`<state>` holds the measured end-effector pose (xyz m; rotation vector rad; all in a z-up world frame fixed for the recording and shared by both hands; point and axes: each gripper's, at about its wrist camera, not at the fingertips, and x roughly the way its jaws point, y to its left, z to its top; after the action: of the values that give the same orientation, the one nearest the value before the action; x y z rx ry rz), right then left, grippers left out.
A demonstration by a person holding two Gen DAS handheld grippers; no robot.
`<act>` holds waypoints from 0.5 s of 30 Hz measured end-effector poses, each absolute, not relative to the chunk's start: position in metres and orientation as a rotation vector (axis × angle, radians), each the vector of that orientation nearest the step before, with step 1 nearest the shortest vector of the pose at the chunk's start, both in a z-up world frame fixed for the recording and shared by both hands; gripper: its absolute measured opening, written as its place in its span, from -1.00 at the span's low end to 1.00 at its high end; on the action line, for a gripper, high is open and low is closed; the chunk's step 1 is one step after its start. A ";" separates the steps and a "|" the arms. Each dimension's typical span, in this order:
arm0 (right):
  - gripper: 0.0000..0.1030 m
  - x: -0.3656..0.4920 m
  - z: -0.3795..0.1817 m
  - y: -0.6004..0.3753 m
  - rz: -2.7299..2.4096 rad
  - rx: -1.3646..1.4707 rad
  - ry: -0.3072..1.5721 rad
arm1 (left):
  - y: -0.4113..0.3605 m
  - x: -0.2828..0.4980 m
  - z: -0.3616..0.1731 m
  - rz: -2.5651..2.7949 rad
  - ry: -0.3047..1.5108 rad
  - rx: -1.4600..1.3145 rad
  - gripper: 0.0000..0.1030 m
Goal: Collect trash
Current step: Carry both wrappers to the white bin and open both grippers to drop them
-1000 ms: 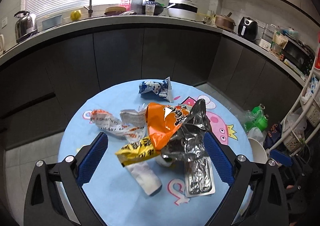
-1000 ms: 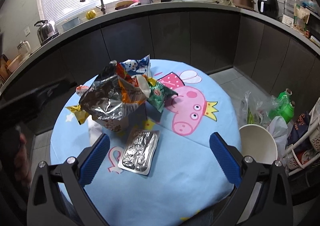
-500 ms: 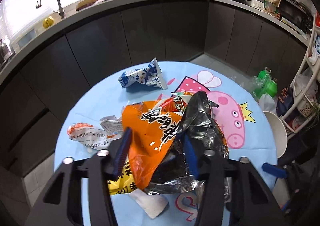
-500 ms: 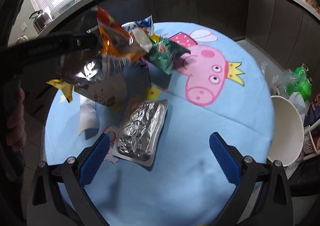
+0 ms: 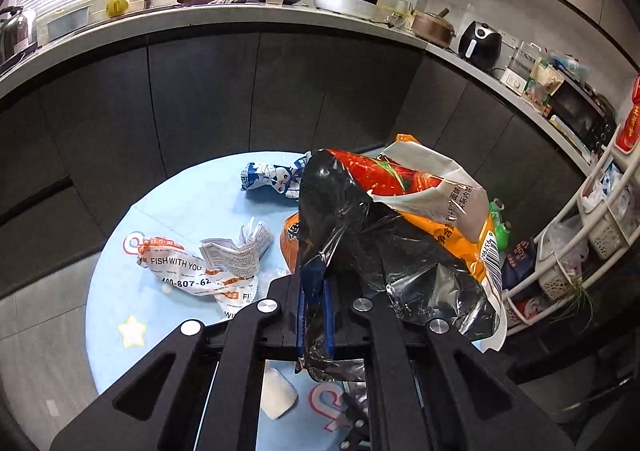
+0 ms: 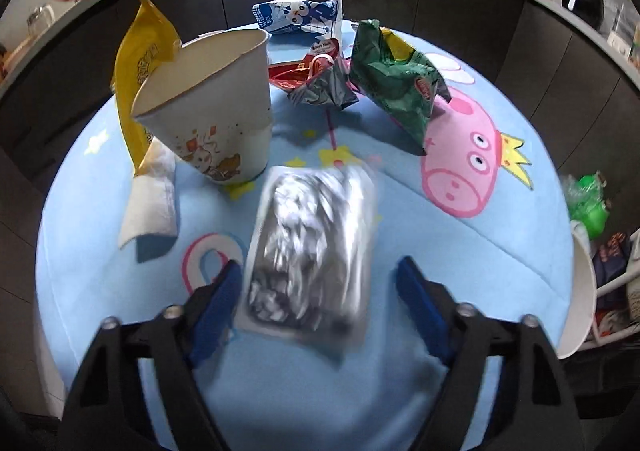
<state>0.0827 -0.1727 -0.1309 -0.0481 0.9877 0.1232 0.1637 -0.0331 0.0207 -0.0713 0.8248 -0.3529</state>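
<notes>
Left hand-held gripper is pinched tight on the silvery lower edge of an orange snack bag, which hangs crumpled above the surface with its foil lining turned outward. Right hand-held gripper points down at a flat silver foil pouch lying on the blue cartoon-printed cloth; its jaws are closing, one blue pad just beside the pouch's left edge and the other still apart from its right edge, so the pouch lies between them ungripped. Just beyond the pouch stands a tilted paper cup, with a yellow wrapper and a white tissue at its left. Farther back lie a red and silver wrapper, a green bag and a blue and white wrapper. In the left view, a white and orange wrapper and a folded paper leaflet rest on the cloth's left part. Right of the surface, a white bin stands on the floor.
</notes>
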 end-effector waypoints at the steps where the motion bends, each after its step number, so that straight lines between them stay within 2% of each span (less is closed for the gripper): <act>1: 0.02 0.081 -0.129 -0.175 0.125 -0.042 0.982 | -0.032 0.162 0.022 -0.356 0.822 -0.076 -0.89; 5: -0.07 0.077 -0.128 -0.188 0.166 0.033 0.997 | -0.029 0.155 0.025 -0.366 0.828 -0.099 -0.89; 7: -0.63 0.073 -0.119 -0.198 0.193 0.088 0.968 | -0.028 0.150 0.028 -0.371 0.825 -0.098 -0.89; 9: -0.80 0.065 -0.105 -0.202 0.197 0.106 0.946 | -0.026 0.146 0.031 -0.393 0.820 -0.114 -0.90; 15: -0.81 0.057 -0.088 -0.221 0.214 0.158 0.900 | -0.021 0.136 0.048 -0.434 0.787 -0.167 -0.91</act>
<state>0.0569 -0.2209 -0.0883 0.1582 0.9004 0.2140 0.1360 -0.0208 0.0484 -0.1666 0.7867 -0.4343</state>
